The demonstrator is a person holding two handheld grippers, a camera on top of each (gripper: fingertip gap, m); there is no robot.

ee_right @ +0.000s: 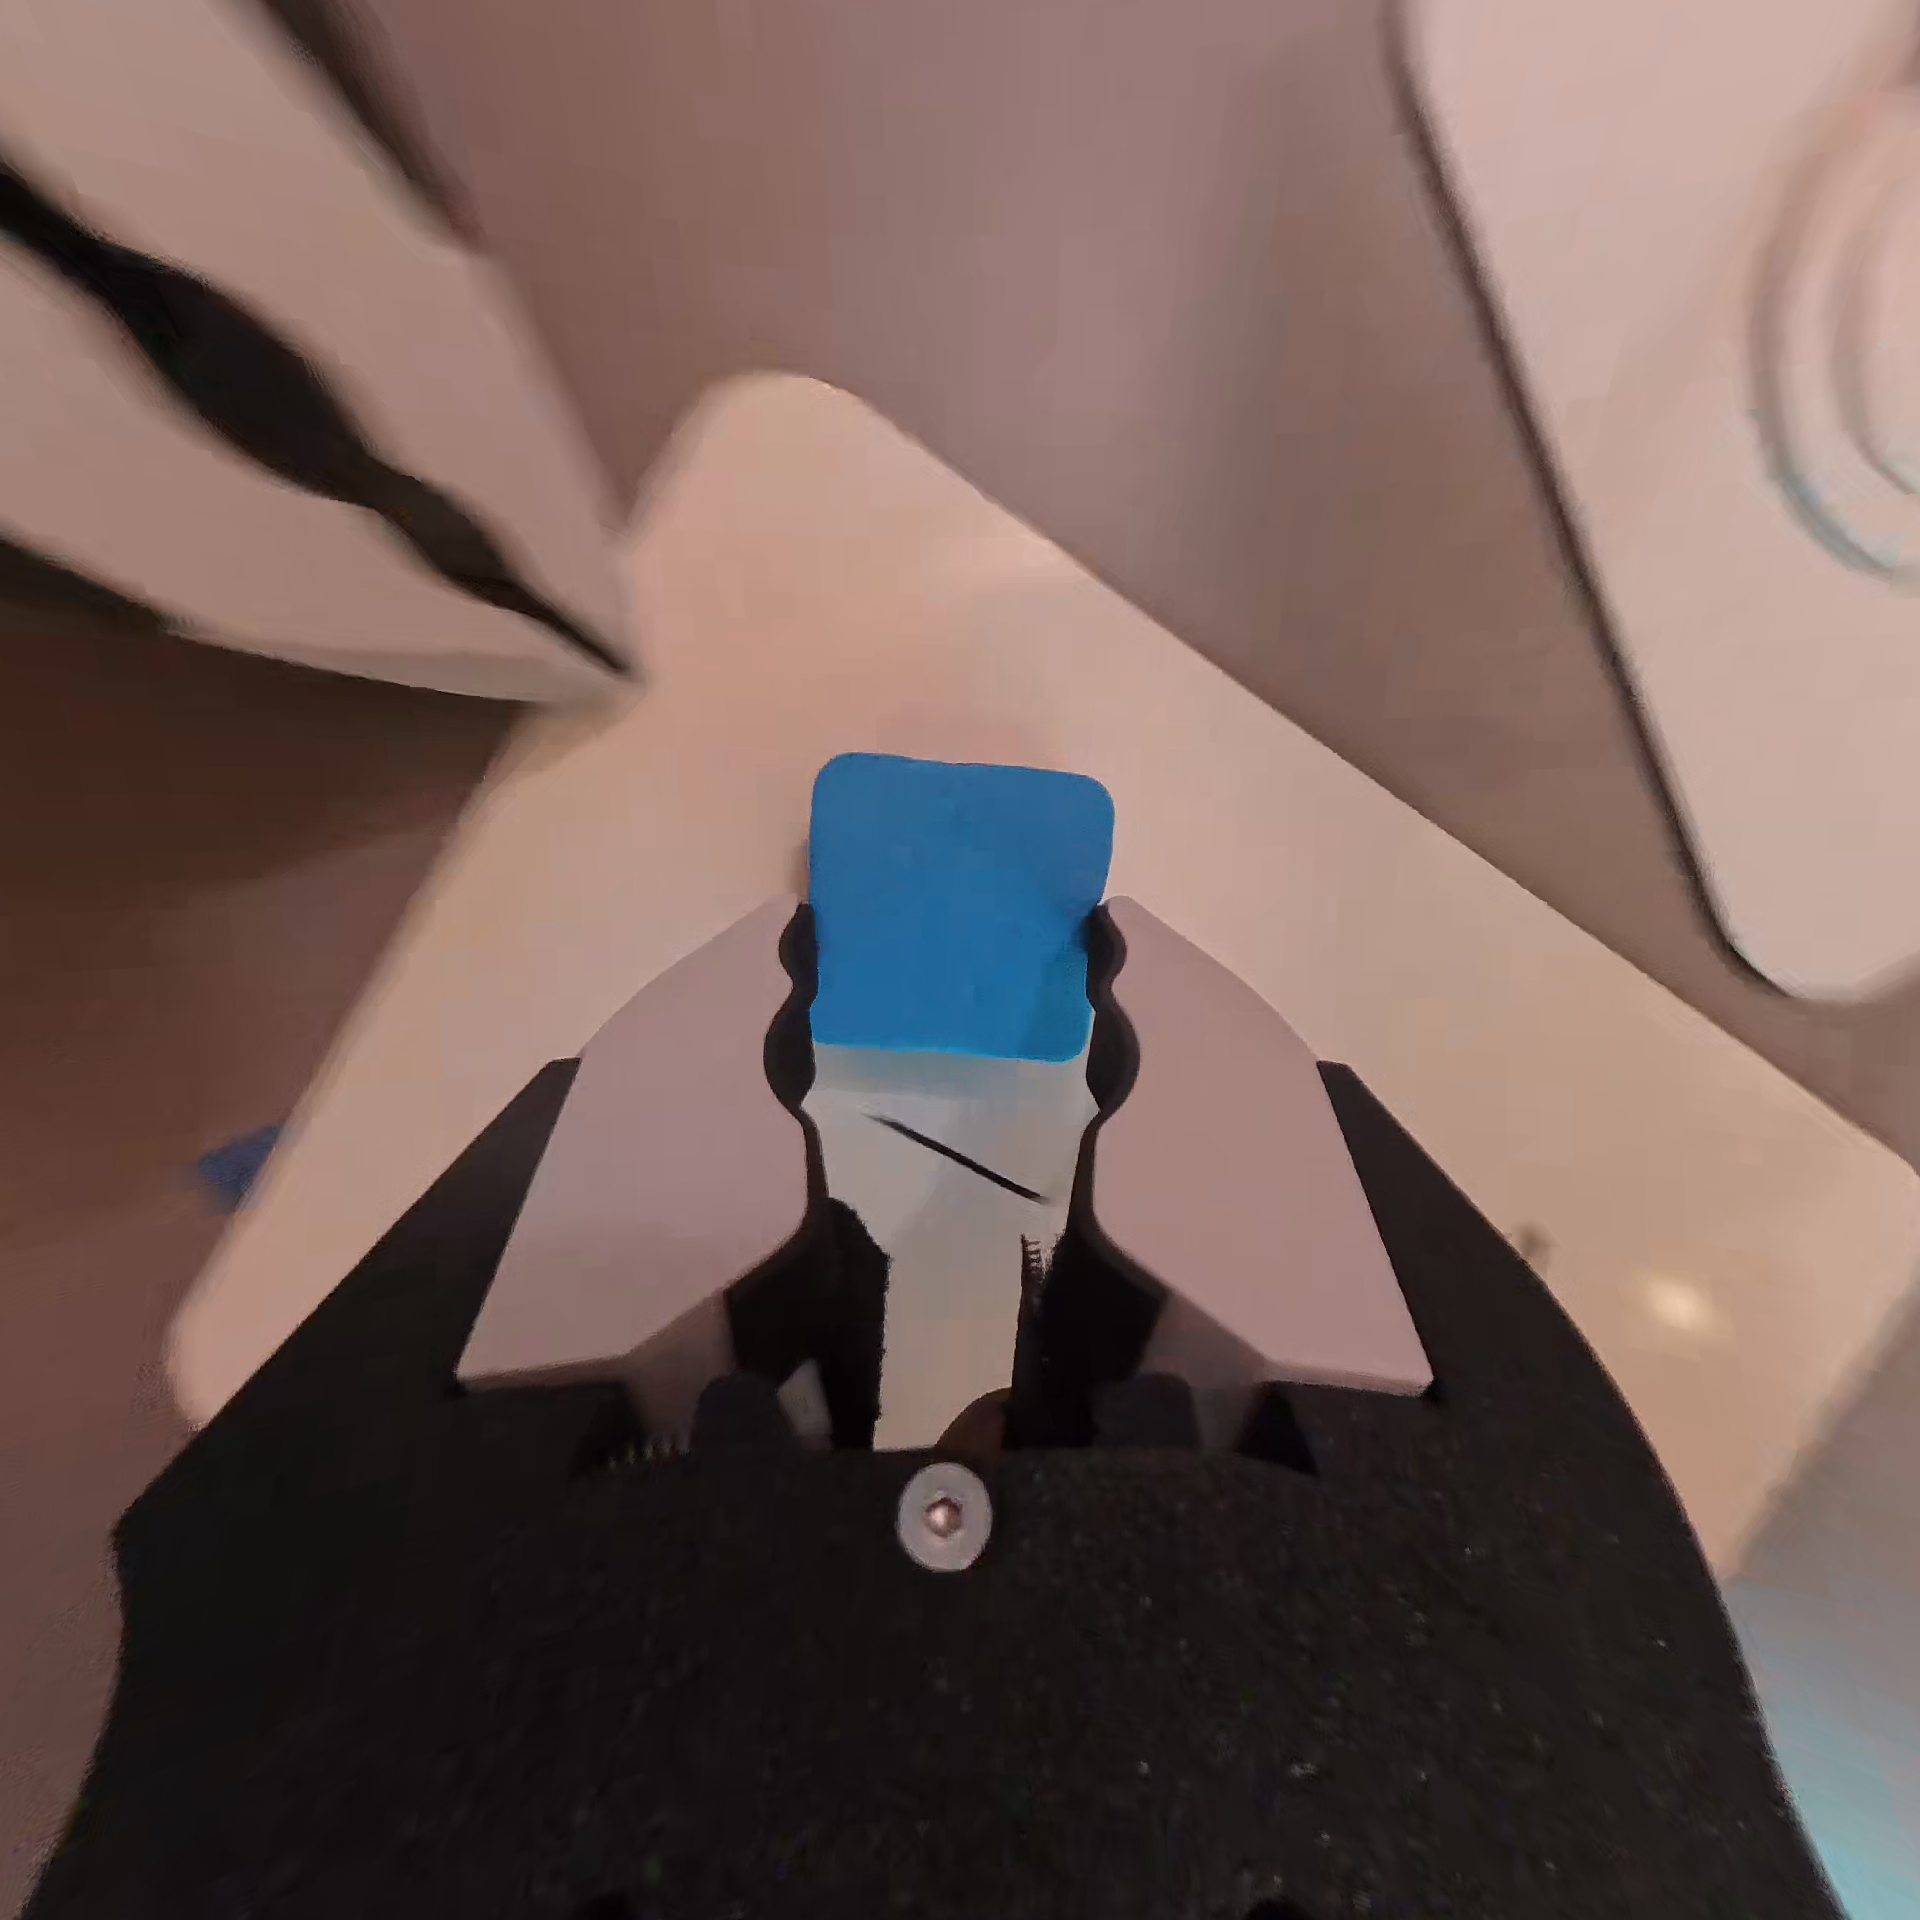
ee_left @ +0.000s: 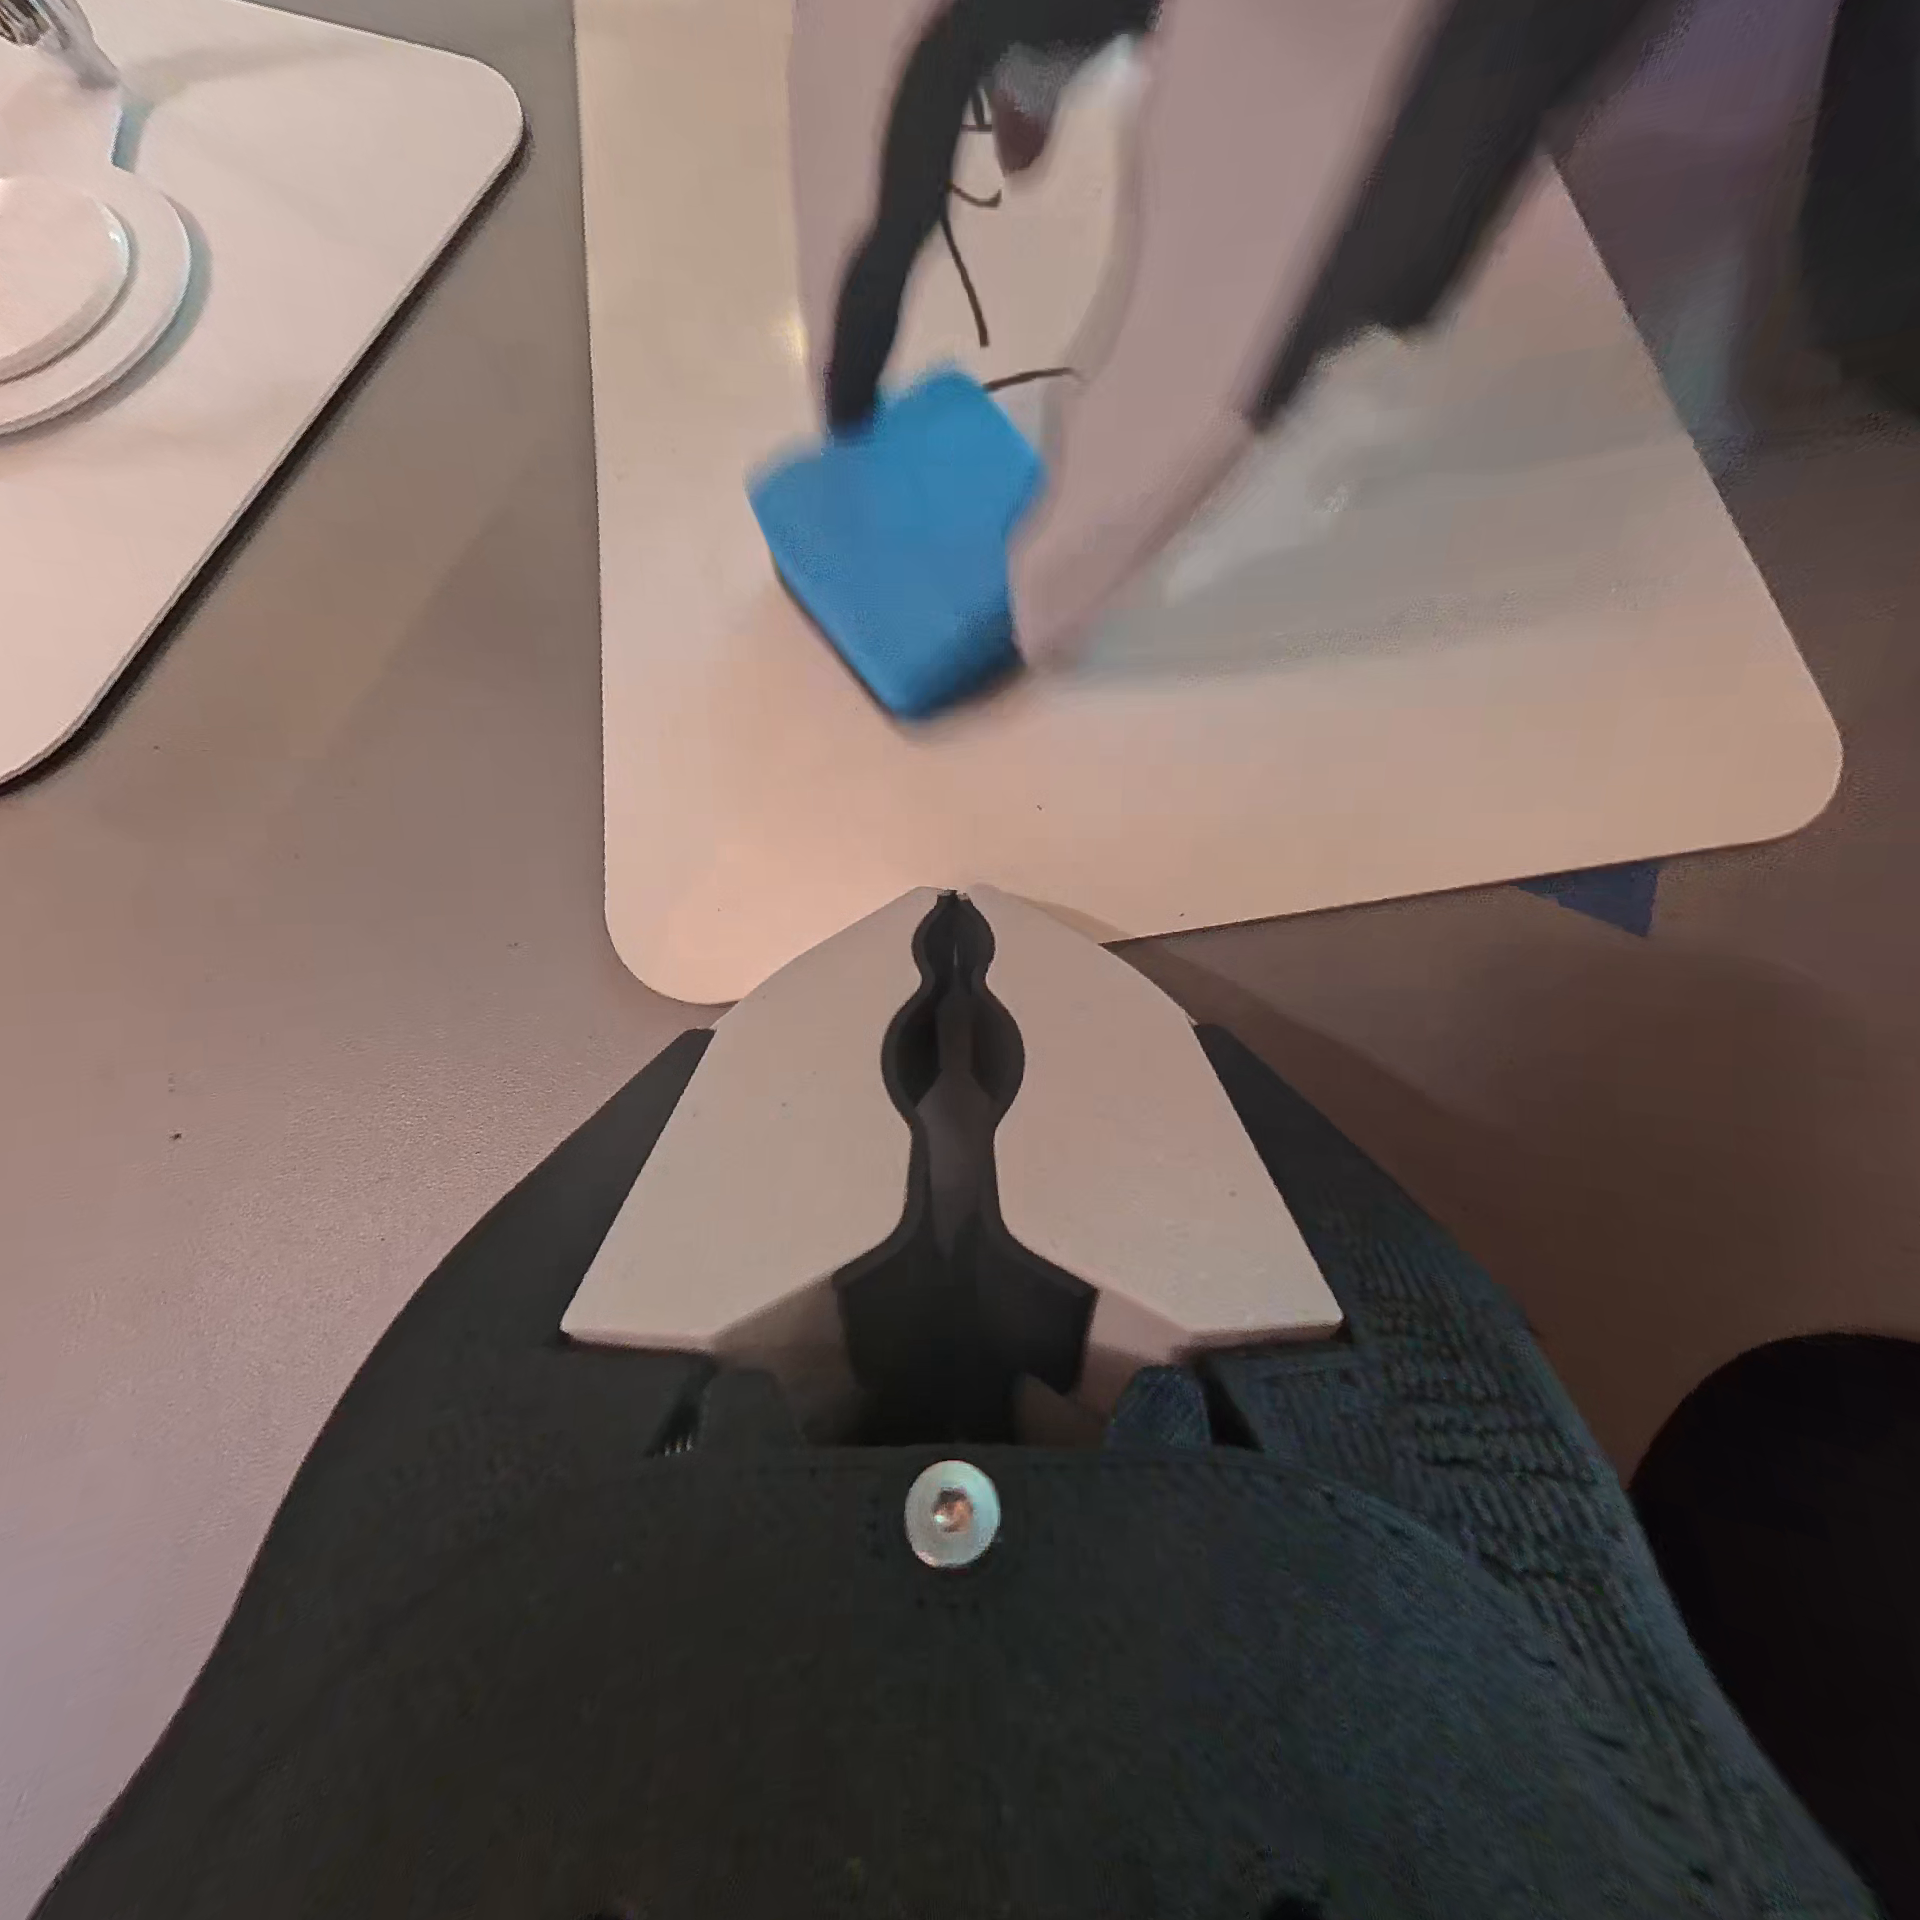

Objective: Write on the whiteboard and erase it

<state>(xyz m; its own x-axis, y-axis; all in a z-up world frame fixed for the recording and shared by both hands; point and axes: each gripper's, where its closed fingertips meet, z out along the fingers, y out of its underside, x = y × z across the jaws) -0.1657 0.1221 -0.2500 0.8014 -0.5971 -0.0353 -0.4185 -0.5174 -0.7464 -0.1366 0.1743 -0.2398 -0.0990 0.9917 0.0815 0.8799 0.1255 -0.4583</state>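
Now eraser clamped between right gripper fingers, on whiteboard; left gripper closed, empty.

In the left wrist view the right gripper is smeared by motion blur and hides part of the black marks on the whiteboard, while the second board at far left is cut off.
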